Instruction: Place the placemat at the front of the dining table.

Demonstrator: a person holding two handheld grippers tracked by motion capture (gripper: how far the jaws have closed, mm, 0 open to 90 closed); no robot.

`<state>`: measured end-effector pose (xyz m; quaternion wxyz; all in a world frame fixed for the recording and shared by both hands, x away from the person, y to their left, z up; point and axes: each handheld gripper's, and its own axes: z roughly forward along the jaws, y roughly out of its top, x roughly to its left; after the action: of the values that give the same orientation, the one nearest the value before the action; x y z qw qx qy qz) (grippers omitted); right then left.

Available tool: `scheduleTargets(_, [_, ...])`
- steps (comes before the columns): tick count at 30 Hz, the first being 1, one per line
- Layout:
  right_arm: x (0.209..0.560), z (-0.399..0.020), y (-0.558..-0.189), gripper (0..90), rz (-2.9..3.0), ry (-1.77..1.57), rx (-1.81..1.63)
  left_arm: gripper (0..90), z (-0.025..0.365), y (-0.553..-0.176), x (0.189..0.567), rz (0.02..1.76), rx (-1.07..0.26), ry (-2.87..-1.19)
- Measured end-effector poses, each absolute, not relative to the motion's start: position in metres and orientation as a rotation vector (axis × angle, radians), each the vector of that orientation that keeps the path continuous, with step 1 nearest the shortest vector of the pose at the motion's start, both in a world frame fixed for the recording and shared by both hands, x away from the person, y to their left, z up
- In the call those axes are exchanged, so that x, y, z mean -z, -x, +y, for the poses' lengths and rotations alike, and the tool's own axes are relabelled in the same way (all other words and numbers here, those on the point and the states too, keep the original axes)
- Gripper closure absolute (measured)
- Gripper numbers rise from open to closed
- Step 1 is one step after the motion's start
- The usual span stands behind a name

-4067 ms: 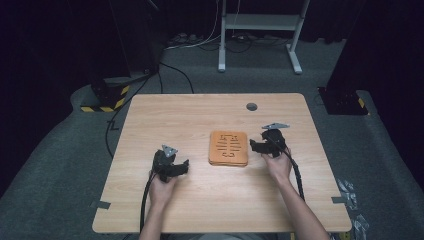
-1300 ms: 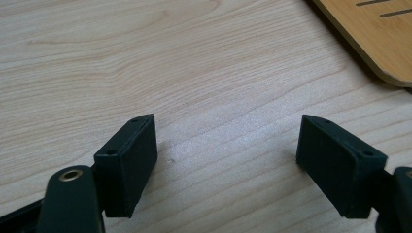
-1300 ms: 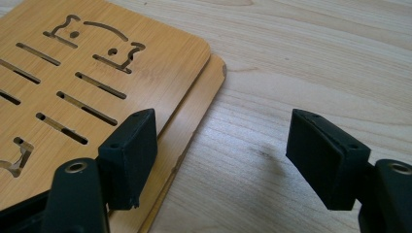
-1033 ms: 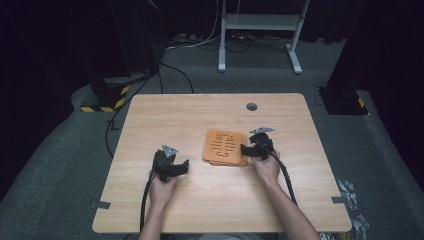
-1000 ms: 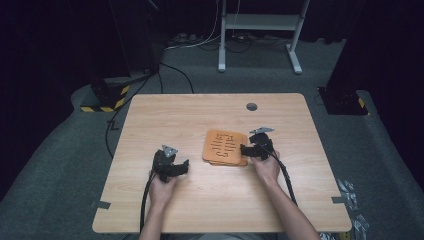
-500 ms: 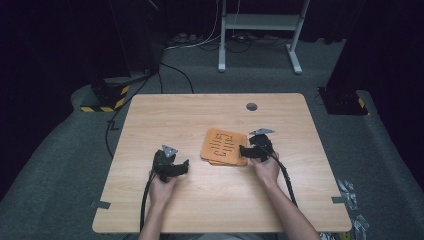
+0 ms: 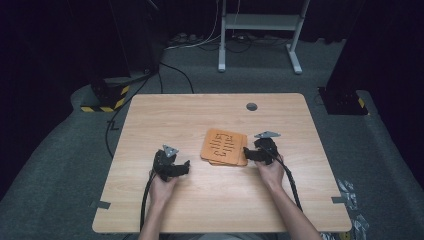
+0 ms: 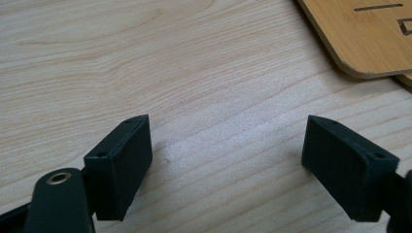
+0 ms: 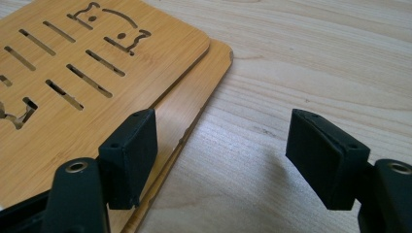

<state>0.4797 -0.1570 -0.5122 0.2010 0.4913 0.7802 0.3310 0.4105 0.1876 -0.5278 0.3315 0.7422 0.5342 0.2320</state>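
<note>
Two stacked bamboo boards (image 7: pixel 224 147) with slot cutouts and rounded corners, mid pale wood-grain desk (image 7: pixel 160 115), right tool (image 9: pixel 221 155) released astride their edge, left tool (image 8: pixel 228 160) just widened, empty, nearby.

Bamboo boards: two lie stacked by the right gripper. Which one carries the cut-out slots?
The upper bamboo board, lying askew on the stack, carries the slots. The lower bamboo board shows just a plain strip along its edge, beside the right gripper.

Open left tool (image 8: pixel 226 160) over table (image 8: pixel 145 63), bamboo board (image 8: pixel 369 34) beyond
</note>
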Motion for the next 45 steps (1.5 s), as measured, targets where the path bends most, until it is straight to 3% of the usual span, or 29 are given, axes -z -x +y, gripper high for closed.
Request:
scheduleTargets(22, [0.523, -0.169, -0.48, 21.7, 2.168, -1.428, -1.037, 20.5, 0.187, -0.413, 0.511, 1.397, -0.531, -1.908])
scheduleTargets(45, [0.523, -0.168, -0.479, 21.7, 2.157, -1.435, -1.043, 24.0, 0.143, -0.436, 0.492, 1.288, -0.557, -1.997])
